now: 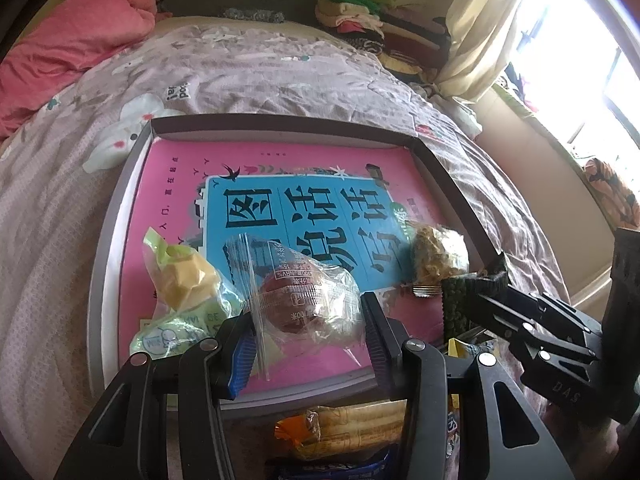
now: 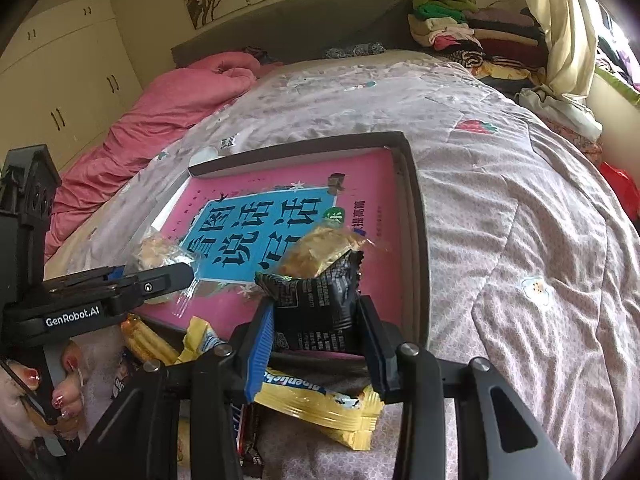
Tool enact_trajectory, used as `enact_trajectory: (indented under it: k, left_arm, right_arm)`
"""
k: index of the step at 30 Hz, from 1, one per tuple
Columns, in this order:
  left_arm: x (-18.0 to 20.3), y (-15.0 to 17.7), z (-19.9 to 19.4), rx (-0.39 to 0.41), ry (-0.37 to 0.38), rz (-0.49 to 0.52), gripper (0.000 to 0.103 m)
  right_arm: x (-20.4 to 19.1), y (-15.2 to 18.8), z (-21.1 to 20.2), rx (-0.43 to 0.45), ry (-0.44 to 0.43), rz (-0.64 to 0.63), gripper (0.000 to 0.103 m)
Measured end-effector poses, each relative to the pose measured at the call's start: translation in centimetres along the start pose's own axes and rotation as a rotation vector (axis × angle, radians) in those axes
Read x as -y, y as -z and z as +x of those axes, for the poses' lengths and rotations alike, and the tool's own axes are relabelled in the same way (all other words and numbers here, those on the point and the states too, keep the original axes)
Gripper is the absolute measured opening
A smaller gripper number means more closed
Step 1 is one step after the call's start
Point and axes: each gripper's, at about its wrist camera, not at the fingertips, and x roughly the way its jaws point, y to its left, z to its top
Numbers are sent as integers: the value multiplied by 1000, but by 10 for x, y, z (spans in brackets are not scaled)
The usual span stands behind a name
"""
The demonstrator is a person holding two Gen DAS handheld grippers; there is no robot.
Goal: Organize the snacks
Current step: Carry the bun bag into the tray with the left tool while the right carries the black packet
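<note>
A shallow grey box (image 1: 280, 126) lies on the bed with a pink and blue book (image 1: 288, 216) as its floor. My left gripper (image 1: 308, 344) is shut on a round brown pastry in clear wrap (image 1: 308, 308), held over the box's near part. To its left in the box lies a yellow snack in green wrap (image 1: 184, 280). A crumbly brown snack (image 1: 438, 254) rests at the right. My right gripper (image 2: 316, 344) is shut on a black snack packet (image 2: 316, 312), upright over the near edge of the box (image 2: 416, 216), just in front of the crumbly snack (image 2: 320, 252). The left gripper (image 2: 160, 280) shows at left.
Loose snacks lie on the quilt before the box: yellow packets (image 2: 320, 404), wrapped biscuit sticks (image 1: 340, 428), a blue packet (image 1: 332, 470). A hand (image 2: 60, 384) holds the left gripper's handle. A pink duvet (image 1: 72, 48) and folded clothes (image 1: 372, 20) sit at the bed's far end.
</note>
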Motion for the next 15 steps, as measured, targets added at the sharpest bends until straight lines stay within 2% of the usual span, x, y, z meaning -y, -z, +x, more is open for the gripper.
enact_trajectory:
  k: [15]
  left_arm:
    - [-3,2,8,-21,-8,-5,50]
  right_arm:
    - [8,-1,-2,1,51,20,42]
